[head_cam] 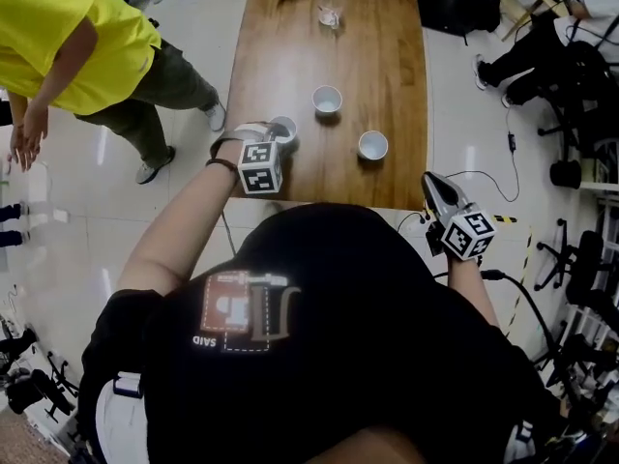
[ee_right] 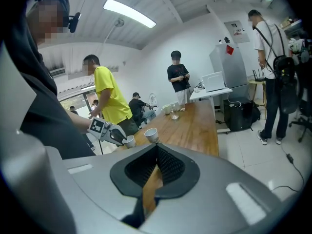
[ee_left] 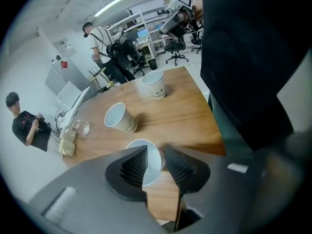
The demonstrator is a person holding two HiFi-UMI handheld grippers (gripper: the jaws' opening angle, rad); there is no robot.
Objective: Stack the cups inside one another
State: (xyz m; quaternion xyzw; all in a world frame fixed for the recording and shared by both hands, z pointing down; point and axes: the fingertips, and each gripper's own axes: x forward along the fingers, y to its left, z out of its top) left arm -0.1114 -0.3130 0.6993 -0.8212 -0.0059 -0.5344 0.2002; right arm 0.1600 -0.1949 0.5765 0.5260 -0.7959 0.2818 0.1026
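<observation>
While the wooden table [head_cam: 387, 66] fills the middle of the head view, the left gripper [ee_left: 155, 149] points steeply down at its near end with jaws spread. One jaw is over the mouth of the near-left cup [ee_left: 152, 165] and one outside its wall, neither plainly pressing. Off the table's near corner the right gripper [ee_right: 157, 152] has its jaws pressed together on nothing — and the middle cup [head_cam: 327, 99] and right-hand cup [head_cam: 372, 145] stand upright, apart from each other.
</observation>
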